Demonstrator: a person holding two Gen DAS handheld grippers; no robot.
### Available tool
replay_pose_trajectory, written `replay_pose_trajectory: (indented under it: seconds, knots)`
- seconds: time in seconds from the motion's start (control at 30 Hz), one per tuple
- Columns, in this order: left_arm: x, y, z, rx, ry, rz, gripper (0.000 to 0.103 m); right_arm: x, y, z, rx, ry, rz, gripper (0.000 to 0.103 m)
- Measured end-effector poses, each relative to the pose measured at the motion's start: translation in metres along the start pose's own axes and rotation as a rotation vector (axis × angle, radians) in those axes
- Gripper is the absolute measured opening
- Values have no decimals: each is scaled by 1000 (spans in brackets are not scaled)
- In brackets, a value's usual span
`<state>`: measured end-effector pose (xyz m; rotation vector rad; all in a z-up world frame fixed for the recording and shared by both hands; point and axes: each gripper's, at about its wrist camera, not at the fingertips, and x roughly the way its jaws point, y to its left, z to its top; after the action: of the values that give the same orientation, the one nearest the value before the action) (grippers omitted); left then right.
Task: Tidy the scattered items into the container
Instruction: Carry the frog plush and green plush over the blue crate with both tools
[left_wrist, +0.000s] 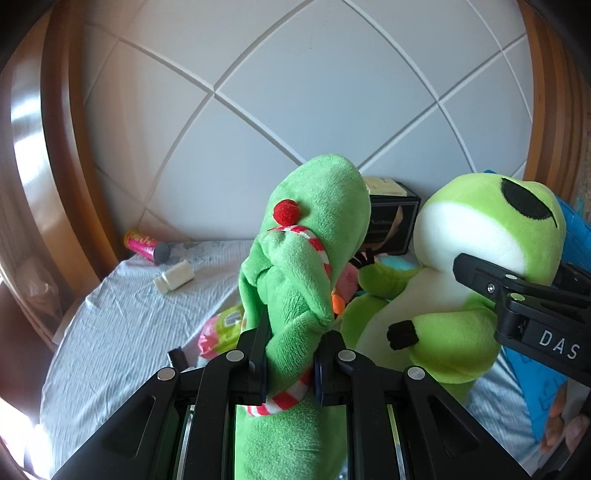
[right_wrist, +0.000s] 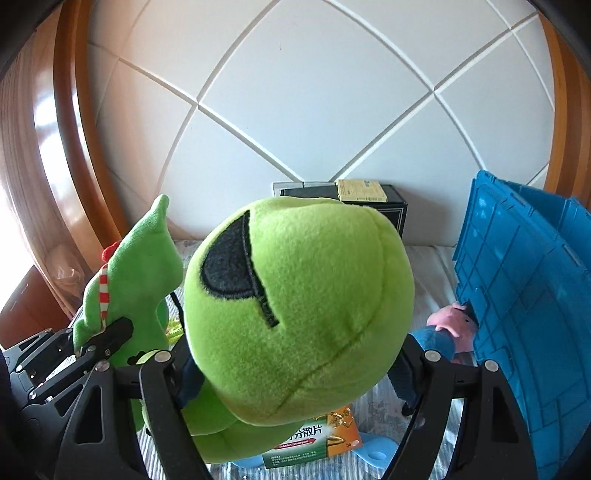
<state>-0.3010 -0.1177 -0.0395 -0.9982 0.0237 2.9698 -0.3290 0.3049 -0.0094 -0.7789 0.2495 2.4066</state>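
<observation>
We see a white padded headboard (left_wrist: 295, 92) with diagonal seams, framed by a curved, glossy wooden surround (left_wrist: 55, 147). The bed carries a pale, striped, wrinkled sheet (left_wrist: 122, 325). At the foot of the headboard stands a black box (right_wrist: 391, 214), a yellowish label (right_wrist: 360, 190) stuck on its top.

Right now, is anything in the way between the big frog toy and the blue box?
Nothing visible blocks it. The frog plush, clamped in the right gripper, is held up off the bed with the blue crate to its right. A small pink doll lies low by the crate wall, under that path.
</observation>
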Motion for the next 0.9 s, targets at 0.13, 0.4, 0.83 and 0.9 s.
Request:
replay_pose_trajectory:
  seconds: [0.13, 0.4, 0.83, 0.9]
  knots:
    - [-26, -4, -5, 9, -20, -20, 16, -39, -3, -2, 1, -41, -43, 80]
    - [-64, -20, -13, 36, -49, -70, 16, -99, -22, -7, 6, -86, -144, 80]
    - [-106, -111, 4, 65, -114, -100, 16, -181, -122, 18, 21, -220, -206, 80]
    - [-114, -142, 8, 54, -133, -108, 16, -196, -151, 24, 10, -244, -209, 80]
